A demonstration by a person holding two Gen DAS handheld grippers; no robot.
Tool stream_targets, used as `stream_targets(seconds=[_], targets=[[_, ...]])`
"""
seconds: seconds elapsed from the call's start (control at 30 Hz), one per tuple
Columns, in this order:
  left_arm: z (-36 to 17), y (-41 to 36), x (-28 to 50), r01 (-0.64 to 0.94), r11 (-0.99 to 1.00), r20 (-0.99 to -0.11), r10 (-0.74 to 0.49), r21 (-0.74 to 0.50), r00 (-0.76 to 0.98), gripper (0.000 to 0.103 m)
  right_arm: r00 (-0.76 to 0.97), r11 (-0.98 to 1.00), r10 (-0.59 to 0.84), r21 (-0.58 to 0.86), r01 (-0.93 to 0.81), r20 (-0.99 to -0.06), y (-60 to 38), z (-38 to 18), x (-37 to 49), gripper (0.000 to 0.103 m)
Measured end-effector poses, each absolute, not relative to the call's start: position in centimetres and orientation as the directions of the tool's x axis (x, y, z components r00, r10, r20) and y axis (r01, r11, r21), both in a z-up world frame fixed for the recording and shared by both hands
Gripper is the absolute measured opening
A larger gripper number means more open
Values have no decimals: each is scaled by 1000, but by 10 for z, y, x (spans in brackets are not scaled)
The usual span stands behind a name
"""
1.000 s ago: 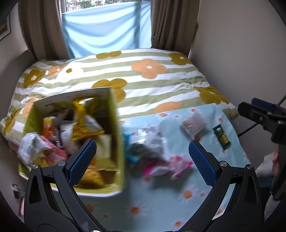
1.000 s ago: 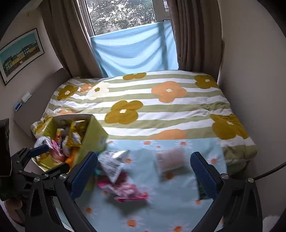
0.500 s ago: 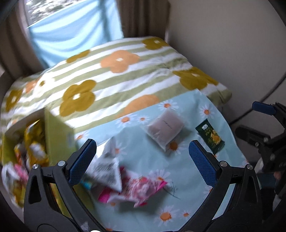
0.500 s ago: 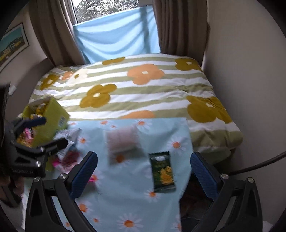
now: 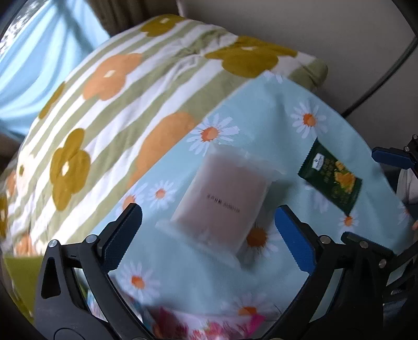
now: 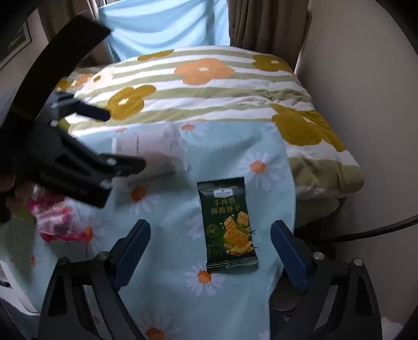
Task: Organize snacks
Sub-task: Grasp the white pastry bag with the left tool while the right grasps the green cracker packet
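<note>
**Both grippers hanging over snack packets on the daisy cloth**

The left gripper (image 5: pixel 209 235), black-framed with blue pads, is pointing steeply down with its jaws spread wide and nothing clamped. Between and just beyond its fingertips a pale, translucent pinkish-brown rectangular packet (image 5: pixel 224 198) is lying flat on the light-blue daisy-print cloth (image 5: pixel 261 109); the pads are standing clear of it on either side. At the near edge of that view a crinkled pink and white wrapper (image 5: pixel 209 327) is showing blurred.

The right gripper (image 6: pixel 210 244) is likewise tilting downward, and its jaws are closing, though they are still apart and gripping nothing. A dark-green foil snack packet with yellow crackers printed on it (image 6: pixel 228 225) is lying on the cloth between the two blue pads, closer to the right-hand one, untouched by either. In the left wrist view this green packet (image 5: pixel 330 177) is sitting just beside the pale one.

Farther off, the cloth is ending on a green-and-white striped quilt with orange and mustard flowers (image 6: pixel 209 86) covering the bed, backed by brown curtains (image 6: pixel 261 23).
</note>
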State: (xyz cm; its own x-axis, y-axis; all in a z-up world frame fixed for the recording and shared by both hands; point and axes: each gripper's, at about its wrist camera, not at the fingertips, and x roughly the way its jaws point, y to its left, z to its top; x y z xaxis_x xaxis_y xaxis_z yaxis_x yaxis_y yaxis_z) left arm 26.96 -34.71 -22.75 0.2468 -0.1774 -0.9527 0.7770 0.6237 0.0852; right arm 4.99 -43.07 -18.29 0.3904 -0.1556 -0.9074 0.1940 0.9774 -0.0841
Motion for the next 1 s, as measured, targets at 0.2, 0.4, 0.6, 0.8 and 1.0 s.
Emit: stream_targets(seconds=[0.2, 0.4, 0.6, 0.8, 1.0], targets=[[-253, -363, 281, 824, 564, -973, -165, 43, 163, 86, 362, 975, -161, -91, 204, -918, -436, -200, 52, 86], [-263, -368, 281, 846, 533, -980, -167, 4, 110, 79, 349, 976, -163, -98, 196, -923, -441, -208, 57, 76], [-261, -365, 282, 851, 526, -978, -182, -8, 104, 69, 334, 976, -168, -108, 190, -928, -446, -215, 61, 76], [-258, -362, 279, 845, 534, -975, -186, 3, 121, 66, 321, 977, -178, -128, 170, -930, -446, -220, 65, 74], [-249, -353, 279, 828, 561, -968, -214, -13, 129, 66, 294, 982, -165, -130, 136, -941, -447, -223, 70, 57]])
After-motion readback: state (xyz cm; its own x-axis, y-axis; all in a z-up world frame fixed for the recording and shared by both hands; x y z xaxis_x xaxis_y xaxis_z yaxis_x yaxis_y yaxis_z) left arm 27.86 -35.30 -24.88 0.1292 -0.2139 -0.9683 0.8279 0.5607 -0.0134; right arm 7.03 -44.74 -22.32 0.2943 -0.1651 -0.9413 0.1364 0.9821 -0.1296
